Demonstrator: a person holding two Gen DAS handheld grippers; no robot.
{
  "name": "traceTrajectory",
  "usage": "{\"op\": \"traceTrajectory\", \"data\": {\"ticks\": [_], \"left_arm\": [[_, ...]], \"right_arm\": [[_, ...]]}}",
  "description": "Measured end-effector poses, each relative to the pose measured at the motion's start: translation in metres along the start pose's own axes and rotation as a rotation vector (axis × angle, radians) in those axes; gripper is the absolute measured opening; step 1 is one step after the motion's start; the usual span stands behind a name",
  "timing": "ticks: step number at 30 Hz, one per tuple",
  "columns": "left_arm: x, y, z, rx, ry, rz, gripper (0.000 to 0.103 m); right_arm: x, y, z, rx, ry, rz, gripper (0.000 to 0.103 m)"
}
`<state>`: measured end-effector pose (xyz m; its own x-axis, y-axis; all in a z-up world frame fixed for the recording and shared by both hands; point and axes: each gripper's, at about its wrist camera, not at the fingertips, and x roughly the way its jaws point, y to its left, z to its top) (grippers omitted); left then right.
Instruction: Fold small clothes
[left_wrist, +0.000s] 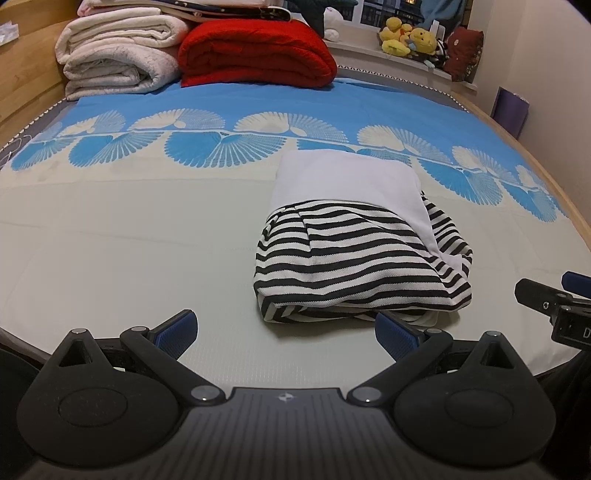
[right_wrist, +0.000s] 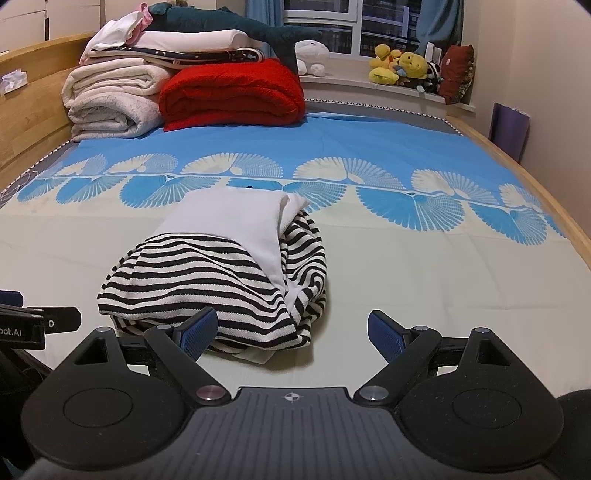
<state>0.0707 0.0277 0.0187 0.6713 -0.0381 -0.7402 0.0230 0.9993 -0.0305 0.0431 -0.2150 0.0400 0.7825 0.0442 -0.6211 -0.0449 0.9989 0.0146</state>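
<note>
Covering most of both views: a bed sheet (left_wrist: 129, 240), pale near the cameras, with a blue band of fan-shaped motifs across the middle and plain blue beyond. Wooden bed frame (right_wrist: 33, 107) along the left side.

At the far end, a stack of folded cream blankets (left_wrist: 118, 59) on the left, touching a folded red blanket (left_wrist: 255, 51) on its right. More folded linen sits on top of both. A dark teal plush shark (right_wrist: 236, 22) lies across that pile in the right wrist view.

Window ledge behind the bed holds yellow plush toys (left_wrist: 406, 38) and a dark red cushion (left_wrist: 463, 51).

Striped garment (left_wrist: 354, 258), black-and-white with a plain white upper part, lies folded into a compact bundle on the pale part of the sheet, its far edge reaching the fan border. Layers show at the near edge.

Left gripper (left_wrist: 286, 330): jaws spread wide, holding nothing; right blue pad (left_wrist: 393, 336) just at the bundle's near edge, contact unclear. Garment sits ahead and right of centre.

Right gripper (right_wrist: 291, 336): jaws spread wide, empty; left blue pad (right_wrist: 197, 338) overlaps the bundle's near edge in view, contact unclear.
</note>
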Motion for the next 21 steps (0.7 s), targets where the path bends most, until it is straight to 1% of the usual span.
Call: {"op": "traceTrajectory", "data": {"ticks": [21], "left_arm": [[-0.0013,-0.0023,0.0,0.004,-0.004,-0.008,0.102]], "right_arm": [[0.0011,0.0031,-0.0015,-0.015,0.004,-0.004,0.089]]}}
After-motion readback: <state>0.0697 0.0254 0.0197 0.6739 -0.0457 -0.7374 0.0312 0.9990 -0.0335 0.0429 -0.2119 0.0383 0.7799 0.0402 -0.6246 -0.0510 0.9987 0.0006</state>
